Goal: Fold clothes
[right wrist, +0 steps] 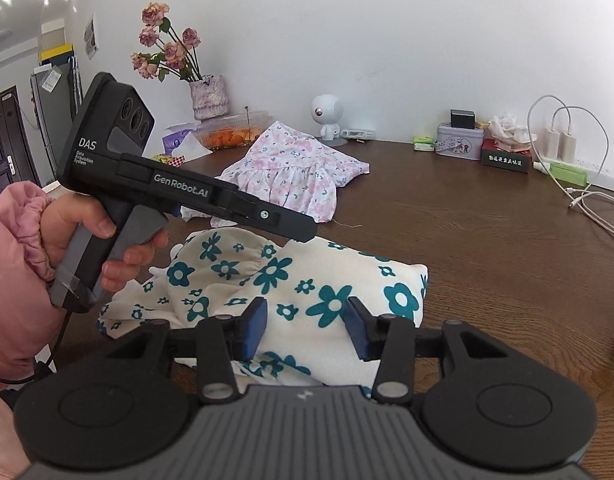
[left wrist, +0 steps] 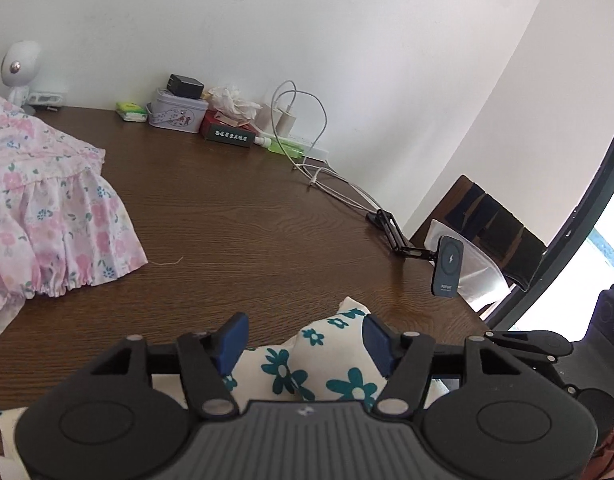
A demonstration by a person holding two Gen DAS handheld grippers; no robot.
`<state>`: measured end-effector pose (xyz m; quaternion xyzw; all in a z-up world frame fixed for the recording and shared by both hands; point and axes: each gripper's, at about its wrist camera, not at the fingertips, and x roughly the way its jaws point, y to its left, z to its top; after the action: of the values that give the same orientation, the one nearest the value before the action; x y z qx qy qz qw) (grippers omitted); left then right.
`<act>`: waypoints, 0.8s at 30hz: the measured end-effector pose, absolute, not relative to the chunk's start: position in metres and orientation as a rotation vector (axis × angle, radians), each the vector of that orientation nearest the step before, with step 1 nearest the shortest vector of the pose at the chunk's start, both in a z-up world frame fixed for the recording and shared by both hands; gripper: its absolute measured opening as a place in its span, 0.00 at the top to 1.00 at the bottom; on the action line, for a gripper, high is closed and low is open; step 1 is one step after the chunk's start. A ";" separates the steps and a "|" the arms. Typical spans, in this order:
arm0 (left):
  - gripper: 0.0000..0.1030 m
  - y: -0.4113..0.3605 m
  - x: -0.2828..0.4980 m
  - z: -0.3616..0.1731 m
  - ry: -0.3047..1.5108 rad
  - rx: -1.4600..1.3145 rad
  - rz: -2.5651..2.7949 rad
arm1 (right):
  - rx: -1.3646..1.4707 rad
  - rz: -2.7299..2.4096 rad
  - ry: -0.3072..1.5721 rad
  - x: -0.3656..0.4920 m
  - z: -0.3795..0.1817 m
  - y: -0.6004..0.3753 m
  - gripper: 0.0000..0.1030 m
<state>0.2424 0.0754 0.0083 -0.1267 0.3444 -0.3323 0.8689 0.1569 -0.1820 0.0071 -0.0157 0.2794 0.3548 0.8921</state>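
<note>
A: Left to right? The pink floral dress [right wrist: 291, 172] lies heaped at the back left of the table [left wrist: 247, 216].

B: And the cream garment with teal flowers [right wrist: 307, 276] sits bunched at the near edge. The left tongs [left wrist: 305, 338] gape wide over one end, gripping nothing; the right tongs [right wrist: 307, 326] likewise.

A: Mid-fold or just compacted, I can't judge.

B: Open wood right of it; cables [left wrist: 307, 128] lie beyond.

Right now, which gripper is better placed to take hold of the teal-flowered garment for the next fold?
Probably the left gripper: its open fingers already straddle a raised bunch of the teal-flowered garment. The right gripper is open too, but over flatter cloth.
</note>
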 end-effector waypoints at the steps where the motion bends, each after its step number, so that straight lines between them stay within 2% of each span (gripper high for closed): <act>1: 0.42 0.075 0.245 0.007 0.728 -0.266 -0.731 | -0.012 0.738 0.585 0.157 0.007 -0.185 0.58; 3: 0.45 0.072 0.252 0.004 0.751 -0.266 -0.800 | 0.014 0.739 0.591 0.158 0.006 -0.189 0.57; 5: 0.57 0.068 0.257 -0.002 0.786 -0.261 -0.824 | 0.014 0.726 0.593 0.160 0.005 -0.189 0.57; 6: 0.67 0.067 0.259 -0.005 0.801 -0.265 -0.841 | 0.014 0.722 0.596 0.160 0.005 -0.189 0.56; 8: 0.81 0.066 0.261 -0.009 0.819 -0.281 -0.861 | 0.014 0.713 0.601 0.162 0.004 -0.188 0.53; 10: 0.89 0.067 0.259 -0.008 0.822 -0.307 -0.866 | 0.015 0.706 0.605 0.163 0.004 -0.187 0.53; 16: 0.91 0.064 0.235 0.027 0.761 -0.218 -0.861 | 0.010 0.728 0.589 0.158 0.008 -0.181 0.51; 24: 0.90 0.085 0.230 0.011 0.785 -0.202 -0.760 | -0.017 0.755 0.592 0.157 0.010 -0.169 0.50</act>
<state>0.2305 0.0848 0.0108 -0.0959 0.3726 -0.3607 0.8496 0.1566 -0.1691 0.0104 -0.0081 0.2846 0.3634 0.8871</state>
